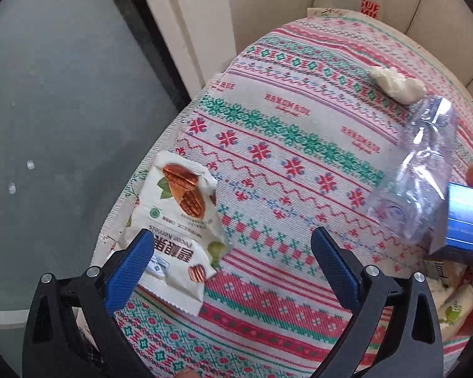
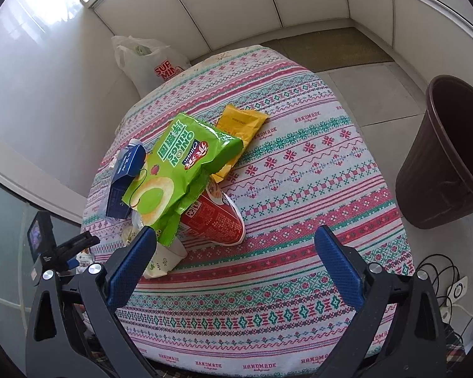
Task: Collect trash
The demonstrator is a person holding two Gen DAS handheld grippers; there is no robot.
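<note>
A: Left tool (image 1: 231,242)?
B: Mine, jaws wide, nothing held. Nut packet (image 1: 181,217) lies at the surface (image 1: 299,119) edge, touching my left finger. Tissue wad (image 1: 397,83) and clear wrapper (image 1: 416,170) far side; blue box (image 1: 466,217) at frame right.

A: Right tool (image 2: 235,242)?
B: Wide too, empty, over the cloth. Green chip bag (image 2: 186,170) lies on a red cup (image 2: 217,217) and yellow packet (image 2: 241,127); blue carton (image 2: 126,179) beside it. White cup (image 2: 165,256), possibly paper, by my left finger. Brown bin (image 2: 447,154) on the floor, right.

A patterned tablecloth (image 2: 299,189) covers the table; cables (image 2: 441,271) lie on the floor.
</note>
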